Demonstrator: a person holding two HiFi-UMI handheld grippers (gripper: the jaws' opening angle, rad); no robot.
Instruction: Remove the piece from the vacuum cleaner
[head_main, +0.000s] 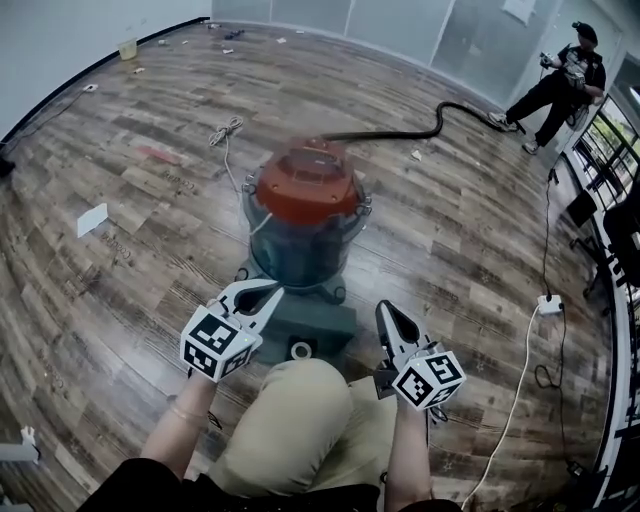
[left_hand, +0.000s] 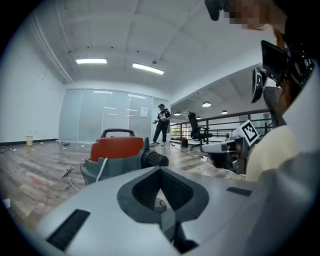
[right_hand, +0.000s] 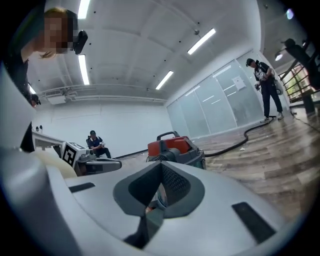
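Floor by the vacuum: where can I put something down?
Bare floor lies right of the vacuum, before the white cable. More lies left, between vacuum and paper. Crowded behind the vacuum: hose and cord.

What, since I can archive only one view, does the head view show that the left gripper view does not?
Only the head view: the white paper sheet on the floor, the white plug box and the person's knee. Only the left gripper view: the ceiling lights. Both: the vacuum cleaner, its black hose, the distant standing person and the shut right claw.
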